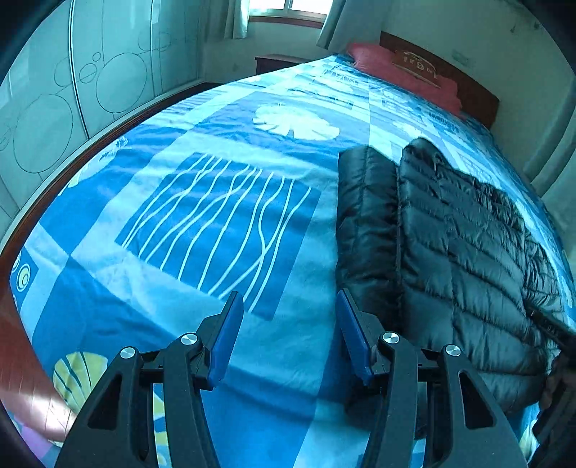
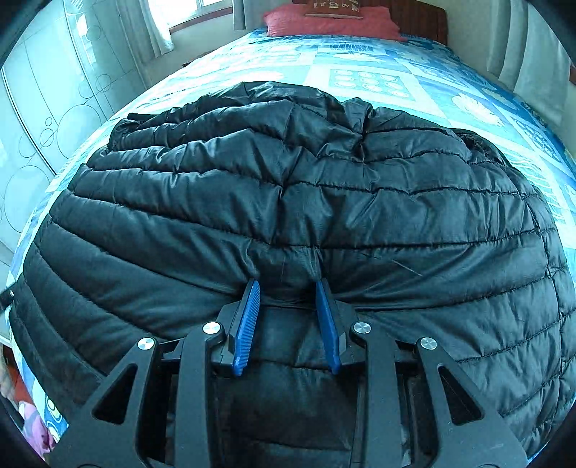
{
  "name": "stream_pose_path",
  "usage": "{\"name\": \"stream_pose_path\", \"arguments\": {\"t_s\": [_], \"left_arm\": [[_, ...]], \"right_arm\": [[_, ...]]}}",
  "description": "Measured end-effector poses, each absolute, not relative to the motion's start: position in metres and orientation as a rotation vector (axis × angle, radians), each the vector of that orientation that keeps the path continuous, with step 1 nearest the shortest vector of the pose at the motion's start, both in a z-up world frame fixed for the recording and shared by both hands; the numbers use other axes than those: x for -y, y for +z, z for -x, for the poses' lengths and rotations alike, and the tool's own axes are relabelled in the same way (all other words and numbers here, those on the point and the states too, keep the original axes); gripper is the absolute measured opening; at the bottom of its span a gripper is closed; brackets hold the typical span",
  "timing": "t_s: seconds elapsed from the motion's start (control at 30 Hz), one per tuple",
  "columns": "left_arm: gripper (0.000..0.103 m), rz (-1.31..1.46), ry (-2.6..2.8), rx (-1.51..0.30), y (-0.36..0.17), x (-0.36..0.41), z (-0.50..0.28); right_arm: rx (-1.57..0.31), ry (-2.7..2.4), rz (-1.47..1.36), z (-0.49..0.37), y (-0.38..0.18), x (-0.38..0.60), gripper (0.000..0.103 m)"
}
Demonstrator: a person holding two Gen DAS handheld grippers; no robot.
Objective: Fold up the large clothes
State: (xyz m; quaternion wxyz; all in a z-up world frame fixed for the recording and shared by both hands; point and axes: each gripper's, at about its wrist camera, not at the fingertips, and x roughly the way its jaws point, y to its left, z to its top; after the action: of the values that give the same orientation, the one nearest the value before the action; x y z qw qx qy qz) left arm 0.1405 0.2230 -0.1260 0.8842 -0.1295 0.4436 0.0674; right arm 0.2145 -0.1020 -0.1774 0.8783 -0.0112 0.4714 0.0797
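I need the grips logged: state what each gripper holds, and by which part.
Right gripper pinches the black jacket by a bunched fold at its near edge. Left gripper holds nothing; it is open over the bedspread.

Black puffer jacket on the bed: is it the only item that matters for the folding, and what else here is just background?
Part of the job:
- black puffer jacket
- right claw, pinching a fold of the jacket
- left claw, open over the bedspread

Just lying about:
- blue patterned bedspread
- pink pillow
- wardrobe doors
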Motion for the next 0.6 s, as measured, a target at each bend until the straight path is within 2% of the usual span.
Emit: {"name": "stream_pose_path", "arguments": {"t_s": [0.27,0.37,0.6], "left_arm": [[0.054,0.278,0.063,-0.902,-0.107,-0.203,-0.152],[0.063,0.272,0.031,-0.922,-0.109,-0.191,-0.160],[0.065,0.259,-0.010,-0.960,-0.116,-0.177,-0.175]], "right_arm": [[-0.970,0.160,0.036,-0.210,-0.177,0.098,0.032],[-0.970,0.160,0.035,-0.210,-0.177,0.098,0.032],[-0.961,0.158,0.045,-0.208,-0.177,0.097,0.032]]}}
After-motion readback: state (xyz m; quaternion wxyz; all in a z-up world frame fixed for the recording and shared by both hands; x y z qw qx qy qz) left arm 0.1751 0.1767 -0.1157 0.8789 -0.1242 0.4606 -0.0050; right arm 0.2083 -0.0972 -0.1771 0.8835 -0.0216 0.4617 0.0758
